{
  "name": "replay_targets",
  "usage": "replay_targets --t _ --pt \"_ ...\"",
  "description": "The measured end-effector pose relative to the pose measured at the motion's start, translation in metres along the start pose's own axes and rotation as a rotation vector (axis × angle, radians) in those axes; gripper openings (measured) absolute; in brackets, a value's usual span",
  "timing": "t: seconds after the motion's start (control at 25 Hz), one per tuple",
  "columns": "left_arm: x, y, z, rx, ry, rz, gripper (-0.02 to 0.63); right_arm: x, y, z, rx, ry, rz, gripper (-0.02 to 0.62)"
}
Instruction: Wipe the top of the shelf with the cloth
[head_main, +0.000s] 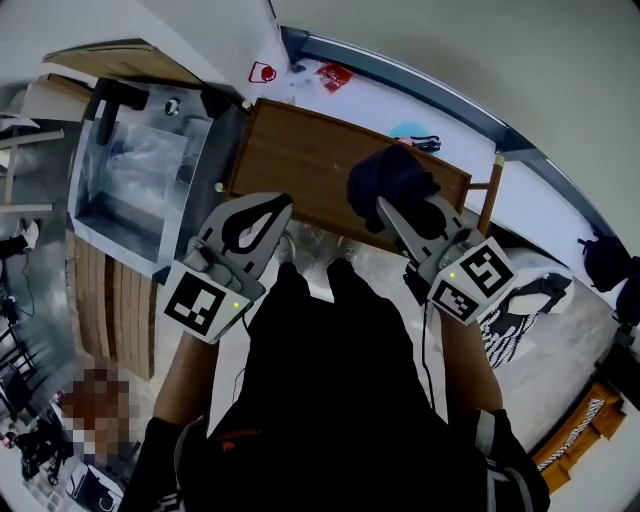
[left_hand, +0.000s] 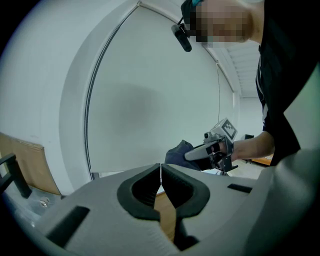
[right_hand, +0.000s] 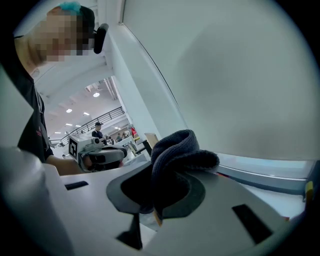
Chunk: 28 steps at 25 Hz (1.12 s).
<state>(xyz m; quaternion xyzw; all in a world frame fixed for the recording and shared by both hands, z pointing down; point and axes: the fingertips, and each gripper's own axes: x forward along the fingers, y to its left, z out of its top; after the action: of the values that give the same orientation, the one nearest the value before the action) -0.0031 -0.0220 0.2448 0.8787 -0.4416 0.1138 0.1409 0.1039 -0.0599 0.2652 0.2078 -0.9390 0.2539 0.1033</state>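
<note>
The shelf's brown wooden top (head_main: 300, 160) lies ahead of me in the head view. My right gripper (head_main: 385, 205) is shut on a dark blue cloth (head_main: 390, 178), held bunched above the top's right half. In the right gripper view the cloth (right_hand: 175, 157) stands up from between the jaws. My left gripper (head_main: 282, 203) hovers at the top's near edge, jaws shut with nothing in them. In the left gripper view its tips (left_hand: 161, 167) meet, and the right gripper with the cloth (left_hand: 176, 153) shows beyond.
A clear plastic bin (head_main: 140, 165) stands left of the shelf. Behind the shelf runs a white ledge (head_main: 370, 90) with red packets (head_main: 333, 74) and a teal item (head_main: 410, 131). A wooden chair back (head_main: 490, 195) sits at the shelf's right end.
</note>
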Motion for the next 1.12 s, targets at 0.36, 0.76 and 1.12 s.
replay_targets --t 0.36,0.76,1.12 --pt "-0.018 0.025 -0.020 -0.031 0.003 0.017 0.021 0.032 0.006 -0.003 -0.024 0.020 0.002 0.048" --pt "-0.053 0.086 -0.041 -0.038 0.015 0.010 0.021 0.124 0.019 -0.007 -0.025 0.055 -0.013 0.048" --pt "-0.064 0.134 -0.069 -0.025 0.053 0.025 0.021 0.202 0.013 -0.022 -0.011 0.111 0.013 0.048"
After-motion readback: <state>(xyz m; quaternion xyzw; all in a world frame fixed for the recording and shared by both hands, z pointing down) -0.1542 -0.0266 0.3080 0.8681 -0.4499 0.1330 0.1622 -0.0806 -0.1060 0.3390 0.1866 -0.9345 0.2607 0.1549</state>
